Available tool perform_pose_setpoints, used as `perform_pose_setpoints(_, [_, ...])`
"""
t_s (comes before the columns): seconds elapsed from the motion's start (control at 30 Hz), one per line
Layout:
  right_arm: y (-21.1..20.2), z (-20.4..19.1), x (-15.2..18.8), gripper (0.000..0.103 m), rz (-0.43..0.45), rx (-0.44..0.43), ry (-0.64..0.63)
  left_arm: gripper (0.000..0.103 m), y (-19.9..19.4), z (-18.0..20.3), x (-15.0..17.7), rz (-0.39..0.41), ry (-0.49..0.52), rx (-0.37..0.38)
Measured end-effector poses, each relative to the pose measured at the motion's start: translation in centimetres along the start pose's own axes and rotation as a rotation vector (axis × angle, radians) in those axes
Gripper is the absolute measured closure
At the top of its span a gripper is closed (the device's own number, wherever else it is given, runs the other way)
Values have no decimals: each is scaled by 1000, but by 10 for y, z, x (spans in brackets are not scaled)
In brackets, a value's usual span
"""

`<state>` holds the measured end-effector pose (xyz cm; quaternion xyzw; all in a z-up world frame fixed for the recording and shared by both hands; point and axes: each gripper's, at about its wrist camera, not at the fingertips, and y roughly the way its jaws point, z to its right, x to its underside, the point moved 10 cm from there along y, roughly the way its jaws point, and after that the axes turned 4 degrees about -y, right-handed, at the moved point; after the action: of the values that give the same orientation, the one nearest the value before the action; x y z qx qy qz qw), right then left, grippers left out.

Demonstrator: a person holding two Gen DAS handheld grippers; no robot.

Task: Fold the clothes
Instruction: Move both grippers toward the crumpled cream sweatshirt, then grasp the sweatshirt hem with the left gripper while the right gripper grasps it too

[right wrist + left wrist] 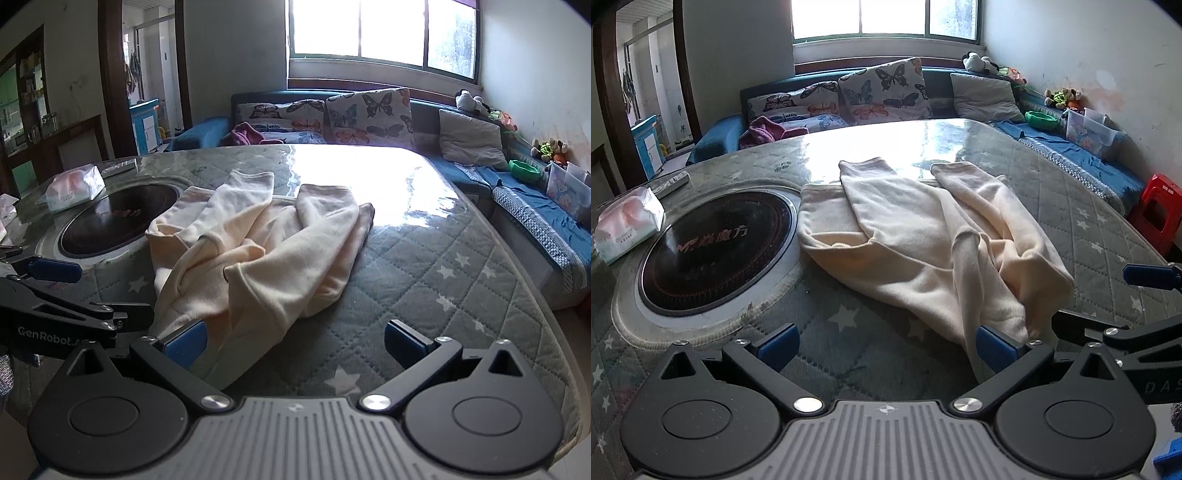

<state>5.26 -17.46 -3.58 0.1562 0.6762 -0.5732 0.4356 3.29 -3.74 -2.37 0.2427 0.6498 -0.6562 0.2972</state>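
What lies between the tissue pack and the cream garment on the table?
The round dark cooktop set into the table sits between the tissue pack and the cream garment, whose near edge overlaps its rim; both wrist views show it.

I see the right gripper (293, 341) with fingers (184, 341) spread wide above the quilted desk (424, 280). The cream garment (258, 254) lies crumpled ahead, its near edge touching the left finger. The left gripper (55, 269) enters at left.
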Motion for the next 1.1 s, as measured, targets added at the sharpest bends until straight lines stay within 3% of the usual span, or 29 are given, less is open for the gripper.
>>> perform_pose_setpoints(0.27, [7,7,-14,0,13,-10,20,0,6,-4,-13,4,-4,1])
perform_pose_setpoints(0.57, [27,27,-47,2,35,-32,48,2,24,-12,-52,45,-18,-1])
perform_pose_setpoints(0.77, [58,45,-63,9,13,-41,73,16,49,-5,-77,45,-16,19])
perform_pose_setpoints(0.97, [93,65,-75,24,-24,-60,98,25,76,11,-101,36,0,72])
perform_pose_setpoints(1.1, [117,79,-87,40,-30,-74,118,28,98,22,-112,11,0,118])
